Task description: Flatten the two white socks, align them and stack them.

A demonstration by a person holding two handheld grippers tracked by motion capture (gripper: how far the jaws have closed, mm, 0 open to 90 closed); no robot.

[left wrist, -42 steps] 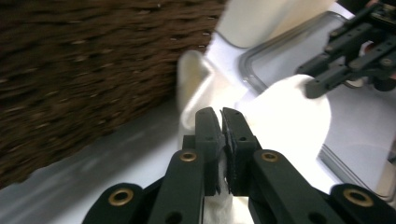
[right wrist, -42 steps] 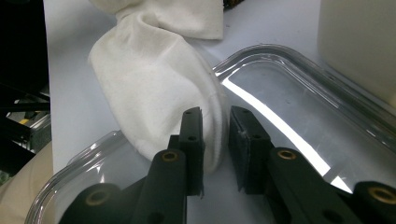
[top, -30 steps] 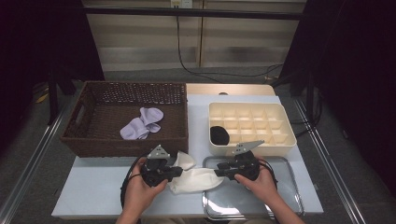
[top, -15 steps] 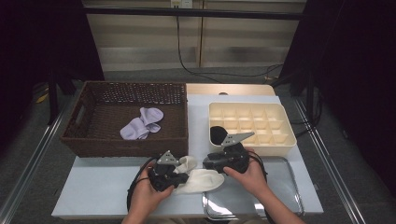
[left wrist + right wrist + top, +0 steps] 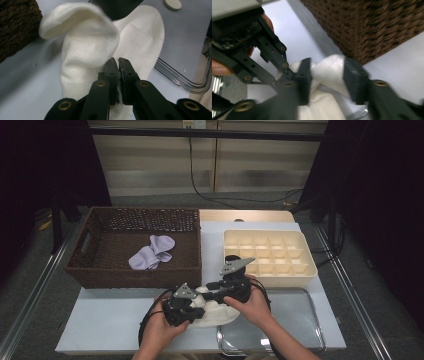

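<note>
Left gripper (image 5: 192, 306) pinches the near edge of the white sock (image 5: 100, 50), jaws pressed together on the fabric. That sock lies on the table (image 5: 110, 320), just in front of the wicker basket (image 5: 135, 270). Its long axis runs away from the left gripper. Right gripper (image 5: 327, 75), jaws spread, straddles the folded far end, so it's nearer to that.

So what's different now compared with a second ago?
Both hands drew in together over the white sock. The right gripper swung left, its jaws now open around a raised fold. The left gripper slid right, shut on the sock's edge. The purple sock in the basket and the divided tray stayed put.
</note>
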